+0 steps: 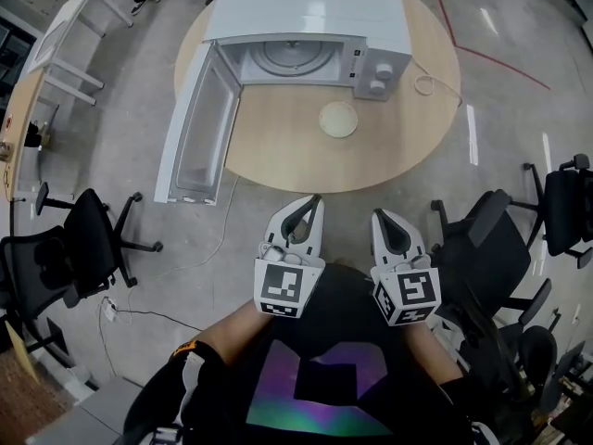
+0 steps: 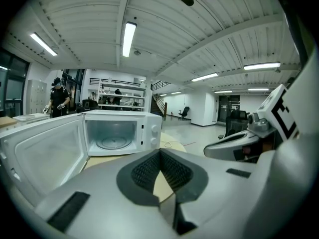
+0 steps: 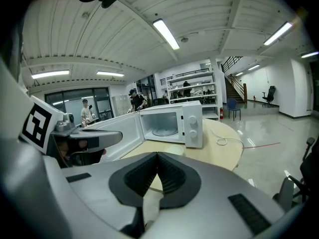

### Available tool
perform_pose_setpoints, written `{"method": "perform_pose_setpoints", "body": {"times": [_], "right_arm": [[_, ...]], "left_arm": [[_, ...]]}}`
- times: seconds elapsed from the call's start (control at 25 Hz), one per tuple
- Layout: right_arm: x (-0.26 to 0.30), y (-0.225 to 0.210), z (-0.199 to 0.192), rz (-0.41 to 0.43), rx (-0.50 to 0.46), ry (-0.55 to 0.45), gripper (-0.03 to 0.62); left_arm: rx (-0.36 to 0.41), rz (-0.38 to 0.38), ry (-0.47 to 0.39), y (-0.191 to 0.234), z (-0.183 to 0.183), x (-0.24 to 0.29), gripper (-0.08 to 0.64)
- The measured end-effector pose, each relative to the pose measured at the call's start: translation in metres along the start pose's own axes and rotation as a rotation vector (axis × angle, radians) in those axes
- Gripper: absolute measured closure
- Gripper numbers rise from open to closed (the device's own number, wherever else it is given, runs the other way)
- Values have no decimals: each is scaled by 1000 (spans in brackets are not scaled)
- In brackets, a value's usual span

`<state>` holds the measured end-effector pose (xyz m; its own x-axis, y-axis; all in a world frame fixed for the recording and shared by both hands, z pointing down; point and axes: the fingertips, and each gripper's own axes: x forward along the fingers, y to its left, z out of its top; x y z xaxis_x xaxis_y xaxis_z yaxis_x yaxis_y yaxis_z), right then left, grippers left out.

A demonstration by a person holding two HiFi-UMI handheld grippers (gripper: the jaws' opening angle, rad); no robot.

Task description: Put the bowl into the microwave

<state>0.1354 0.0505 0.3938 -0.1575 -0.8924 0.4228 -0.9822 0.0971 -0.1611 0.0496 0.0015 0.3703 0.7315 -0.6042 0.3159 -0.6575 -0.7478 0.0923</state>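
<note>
Evidently nothing of the task is done yet: the bowl (image 1: 338,120) stands on the table (image 1: 278,151) well ahead of the right tool (image 1: 389,228), just in front of the microwave (image 1: 306,17), whose door (image 1: 199,123) hangs wide open ahead of the left tool (image 1: 306,213) and whose chamber holds no bowl. Both tools are held close to the person's body, short of the table edge, each with its jaws closed tip to tip on nothing. Reaching, grasping the bowl and setting it inside are all left to do.
</note>
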Motion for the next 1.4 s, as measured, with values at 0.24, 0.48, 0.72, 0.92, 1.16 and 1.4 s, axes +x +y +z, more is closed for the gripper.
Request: {"method": "perform_pose_setpoints", "body": {"times": [0.24, 0.48, 0.72, 0.92, 1.16, 1.4], "right_arm": [[19, 2, 9, -43, -6, 20, 577], [37, 6, 19, -84, 2, 18, 577], [58, 20, 24, -99, -16, 27, 577], [70, 23, 29, -112, -3, 27, 577], [85, 25, 32, -102, 3, 43, 577], [101, 13, 29, -82, 28, 68, 577]], "left_arm": [[-22, -44, -24, 21, 10, 12, 514], [-33, -72, -48, 45, 18, 16, 514], [-50, -77, -80, 74, 23, 16, 514], [-56, -71, -107, 92, 30, 15, 514], [-73, -53, -102, 109, 30, 19, 514], [-75, -27, -61, 117, 23, 31, 514]]}}
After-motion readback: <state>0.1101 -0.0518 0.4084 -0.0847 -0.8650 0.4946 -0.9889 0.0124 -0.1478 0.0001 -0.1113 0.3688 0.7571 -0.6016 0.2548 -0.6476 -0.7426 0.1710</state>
